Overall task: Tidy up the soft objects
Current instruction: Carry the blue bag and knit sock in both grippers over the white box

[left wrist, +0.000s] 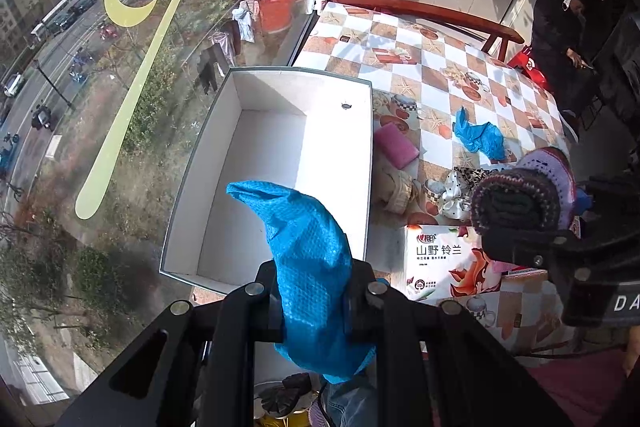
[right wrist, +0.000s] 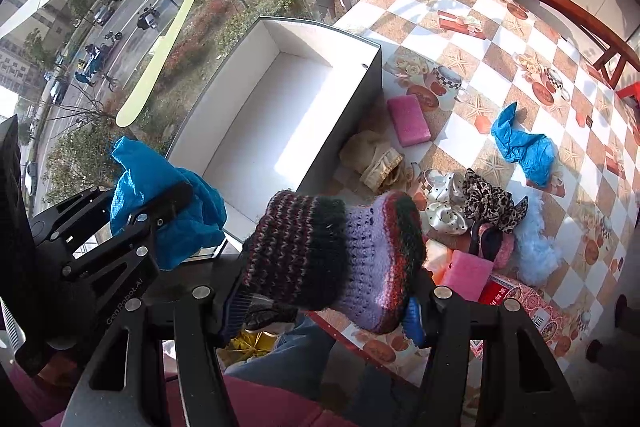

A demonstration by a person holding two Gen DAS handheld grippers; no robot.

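My left gripper (left wrist: 316,311) is shut on a crumpled blue plastic cover (left wrist: 308,259), held above the near end of an empty white box (left wrist: 276,163). In the right wrist view that same blue cover (right wrist: 160,195) and the left gripper (right wrist: 172,203) hang at the left, by the box (right wrist: 280,99). My right gripper (right wrist: 328,303) is shut on a knitted purple, green and maroon slipper (right wrist: 336,251), just in front of the box's near corner. The slipper (left wrist: 524,191) also shows at the right of the left wrist view.
On the checked tablecloth (right wrist: 480,75) lie a pink sponge (right wrist: 408,119), a beige cloth (right wrist: 376,159), a second blue cover (right wrist: 524,147), satin and leopard scrunchies (right wrist: 476,203), a fluffy blue item (right wrist: 536,239) and another pink sponge (right wrist: 466,273). A tissue pack (left wrist: 448,263) sits beside the box. A large window lies to the left.
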